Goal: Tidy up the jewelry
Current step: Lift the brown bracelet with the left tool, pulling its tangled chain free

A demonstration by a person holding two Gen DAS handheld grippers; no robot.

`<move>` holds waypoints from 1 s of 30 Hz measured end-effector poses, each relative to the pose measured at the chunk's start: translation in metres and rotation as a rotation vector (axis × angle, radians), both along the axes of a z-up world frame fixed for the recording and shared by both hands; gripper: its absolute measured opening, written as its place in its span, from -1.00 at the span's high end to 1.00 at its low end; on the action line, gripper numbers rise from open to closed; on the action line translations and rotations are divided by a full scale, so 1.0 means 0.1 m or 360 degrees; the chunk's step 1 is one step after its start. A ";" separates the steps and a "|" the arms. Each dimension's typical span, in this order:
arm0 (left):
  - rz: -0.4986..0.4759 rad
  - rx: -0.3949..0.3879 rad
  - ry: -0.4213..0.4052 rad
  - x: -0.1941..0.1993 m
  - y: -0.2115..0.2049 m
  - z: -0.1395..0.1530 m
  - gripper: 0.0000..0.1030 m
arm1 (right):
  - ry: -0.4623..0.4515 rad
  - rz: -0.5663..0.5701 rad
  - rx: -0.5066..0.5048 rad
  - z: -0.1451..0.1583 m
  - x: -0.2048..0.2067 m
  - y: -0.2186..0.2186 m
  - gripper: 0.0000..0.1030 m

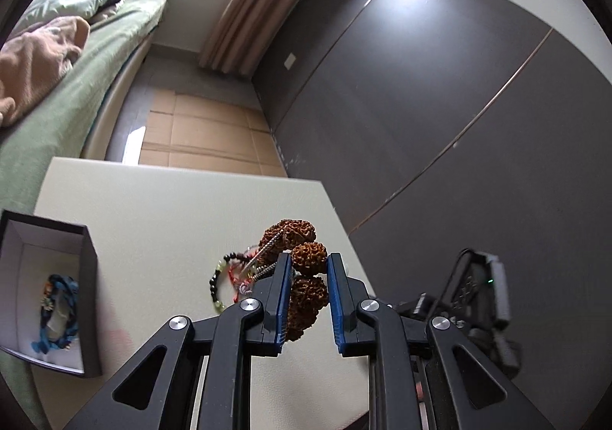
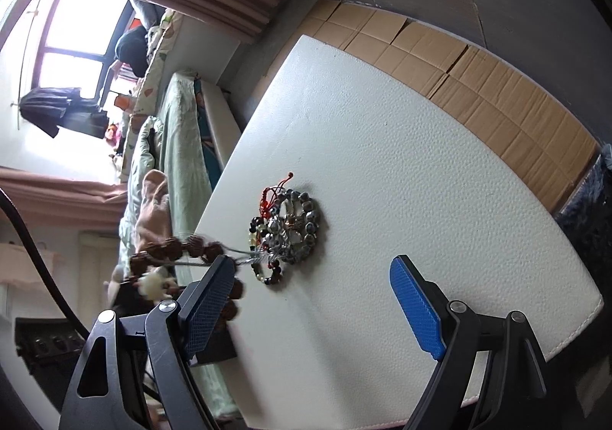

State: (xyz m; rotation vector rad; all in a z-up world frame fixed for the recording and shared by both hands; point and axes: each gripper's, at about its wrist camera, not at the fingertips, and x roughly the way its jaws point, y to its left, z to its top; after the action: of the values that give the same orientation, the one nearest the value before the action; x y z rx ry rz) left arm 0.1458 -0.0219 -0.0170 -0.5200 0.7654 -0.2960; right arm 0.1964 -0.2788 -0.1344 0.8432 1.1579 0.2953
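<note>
One blue bracelet (image 1: pixel 57 311) already lies in the black box (image 1: pixel 90 277) at the table's (image 1: pixel 153 208) left edge. Left gripper (image 1: pixel 309 269) is clamped on the brown seed-bead strand (image 1: pixel 304 258), lifted near the right edge. Right gripper (image 2: pixel 311 277) hangs wide apart w/ nothing in it. Pile of bead bracelets (image 2: pixel 287 235) mid-table still to sort; a silver chain (image 2: pixel 244 258) seems snagged btw strand & pile, may drag it.

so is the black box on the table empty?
No: in the left wrist view the open black box holds a blue bracelet on its pale lining.
</note>
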 end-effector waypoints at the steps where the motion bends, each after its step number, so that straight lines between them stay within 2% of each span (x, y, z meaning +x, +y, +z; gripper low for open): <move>1: 0.0010 -0.0008 -0.0017 -0.02 0.02 0.05 0.63 | 0.0001 0.0003 0.0003 0.00 0.00 0.01 -0.65; 9: 0.0020 -0.0057 -0.0087 -0.13 0.18 0.26 0.63 | -0.0015 0.0044 0.0035 0.00 0.08 0.12 -0.65; 22: 0.0028 -0.0159 -0.0289 -0.36 0.40 0.69 0.63 | -0.0027 0.0125 0.0032 -0.01 0.13 0.36 -0.65; 27: 0.0038 -0.0193 -0.0348 -0.44 0.47 0.81 0.63 | -0.0037 0.0213 0.0063 -0.03 0.14 0.55 -0.64; 30: 0.0051 -0.0202 -0.0373 -0.48 0.52 0.86 0.63 | -0.0028 0.0280 0.0174 -0.07 0.14 0.69 -0.62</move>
State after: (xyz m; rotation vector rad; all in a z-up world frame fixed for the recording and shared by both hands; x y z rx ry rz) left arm 0.0974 0.0296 0.0689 -0.6050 0.5130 -0.3706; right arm 0.2105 -0.2102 -0.1411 0.8337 1.2100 0.5138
